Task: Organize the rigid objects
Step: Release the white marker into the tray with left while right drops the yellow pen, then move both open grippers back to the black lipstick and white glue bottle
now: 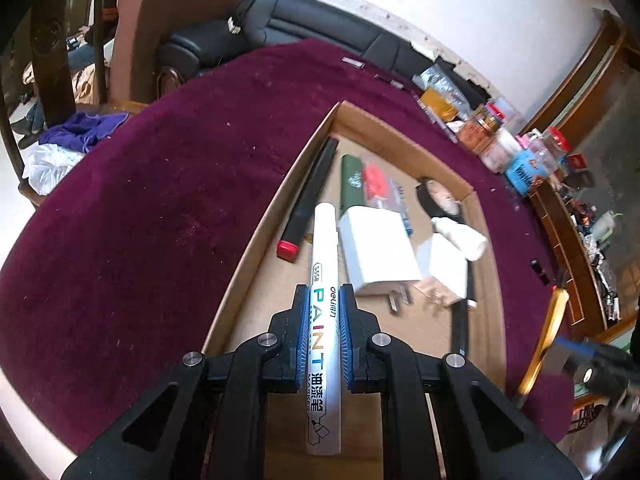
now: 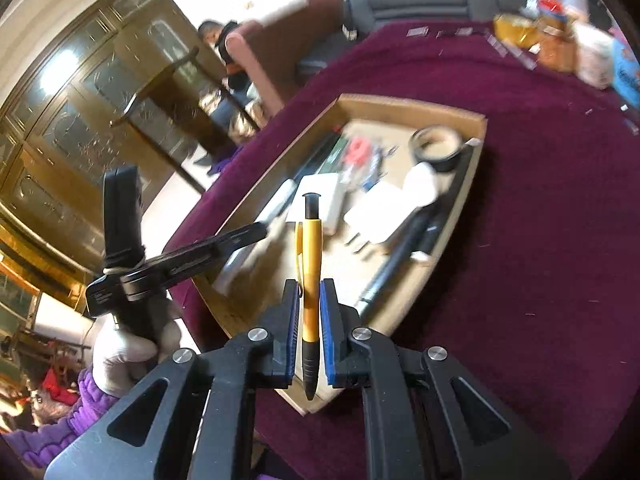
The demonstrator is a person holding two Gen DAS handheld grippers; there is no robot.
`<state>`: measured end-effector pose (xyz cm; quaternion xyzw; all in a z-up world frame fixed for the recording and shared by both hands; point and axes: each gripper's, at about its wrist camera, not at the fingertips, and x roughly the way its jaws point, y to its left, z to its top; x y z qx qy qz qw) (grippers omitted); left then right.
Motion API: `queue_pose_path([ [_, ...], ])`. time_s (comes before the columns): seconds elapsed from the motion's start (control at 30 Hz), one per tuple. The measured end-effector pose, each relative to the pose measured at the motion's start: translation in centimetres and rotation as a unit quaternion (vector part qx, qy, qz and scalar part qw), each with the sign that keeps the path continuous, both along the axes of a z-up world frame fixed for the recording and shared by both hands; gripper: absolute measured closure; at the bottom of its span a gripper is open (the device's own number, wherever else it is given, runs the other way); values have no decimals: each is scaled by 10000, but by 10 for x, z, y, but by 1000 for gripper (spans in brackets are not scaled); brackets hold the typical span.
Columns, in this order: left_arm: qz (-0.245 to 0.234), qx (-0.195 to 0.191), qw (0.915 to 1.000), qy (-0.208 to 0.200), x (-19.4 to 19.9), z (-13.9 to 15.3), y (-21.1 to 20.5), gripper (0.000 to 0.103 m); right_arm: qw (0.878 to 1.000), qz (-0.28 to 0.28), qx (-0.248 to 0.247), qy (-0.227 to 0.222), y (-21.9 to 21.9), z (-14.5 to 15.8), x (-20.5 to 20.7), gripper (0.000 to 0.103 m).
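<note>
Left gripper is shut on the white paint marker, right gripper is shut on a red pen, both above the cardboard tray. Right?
Not quite: the pen is wrong. The right gripper is shut on a yellow-orange pen with a black tip and grip, not a red one, as the right wrist view shows. The left gripper is indeed shut on the white paint marker, both above the shallow cardboard tray.

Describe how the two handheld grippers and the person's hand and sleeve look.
Both the left gripper and the right gripper are black plastic, with angular linkage arms, round silver pivot screws and blue ribbed pads on the fingers. The person's left hand wears a white glove below a purple knitted sleeve.
</note>
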<state>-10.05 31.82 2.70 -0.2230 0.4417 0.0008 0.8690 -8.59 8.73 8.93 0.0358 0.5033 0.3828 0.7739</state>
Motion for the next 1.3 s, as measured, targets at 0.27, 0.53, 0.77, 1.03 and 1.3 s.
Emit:
queue_pose_path([
  [0.27,-50,42,9999,-77,6,6,-3,81,9977,16,-269,618,40,-42,19,94],
  [0.53,204,242,9966,-767,-39,46,-1,45,9981,-59,-492,359,44,-39,16,92],
  [0.77,210,31,9924,-1215,-61,69,-25,42,9977,-451,-122,-489,-23,2,5,88],
  [1.03,-1609,-459,9773,-1299,-56,74,-151,37,9584,-2633,-622,-908,-214,7,56,44],
  [1.3,-2418,-844,9661,-325,-34,40,-215,37,9257,-3635,-827,-642,-322,-13,153,45],
])
